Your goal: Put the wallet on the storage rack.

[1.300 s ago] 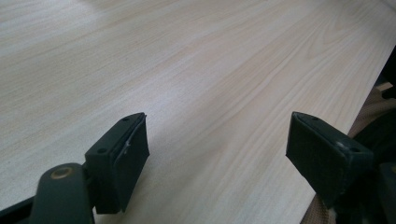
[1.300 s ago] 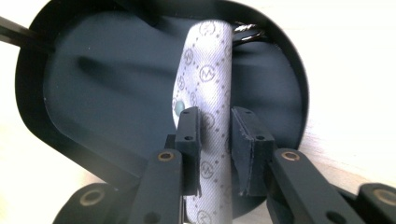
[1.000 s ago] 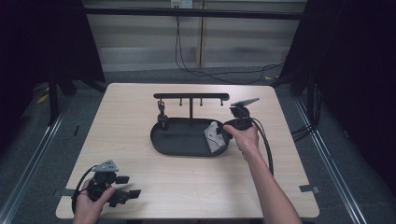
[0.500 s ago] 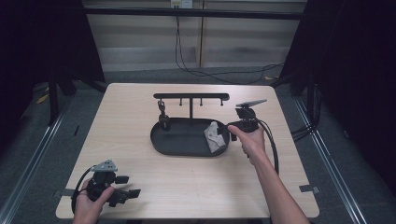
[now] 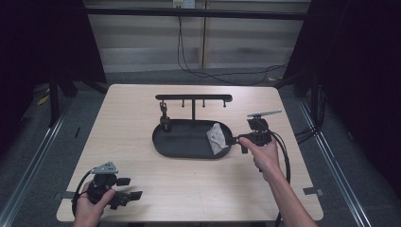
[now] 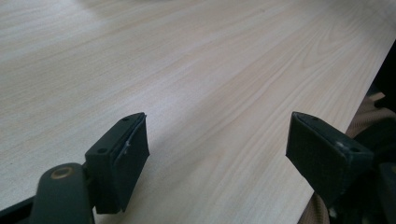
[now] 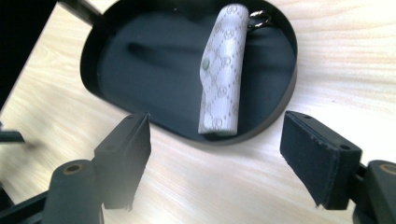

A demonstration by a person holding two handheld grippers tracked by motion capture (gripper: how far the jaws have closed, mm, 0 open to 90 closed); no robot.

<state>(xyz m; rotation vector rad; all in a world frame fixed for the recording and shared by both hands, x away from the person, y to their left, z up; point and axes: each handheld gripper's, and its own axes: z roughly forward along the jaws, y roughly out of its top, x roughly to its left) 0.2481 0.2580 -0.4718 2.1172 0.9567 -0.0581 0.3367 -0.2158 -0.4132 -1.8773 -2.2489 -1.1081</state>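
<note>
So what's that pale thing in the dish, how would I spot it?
Find the black oval tray in the middle of the wooden table. At its right end, nearest the right claw, lies a small whitish patterned pouch with a metal ring, the one light thing on the dark tray.

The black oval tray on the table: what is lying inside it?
Inside the black oval metal tray lies a white patterned key pouch with a metal ring at its far end. The pouch hides the floor under it, and the ring is partly covered.
</note>
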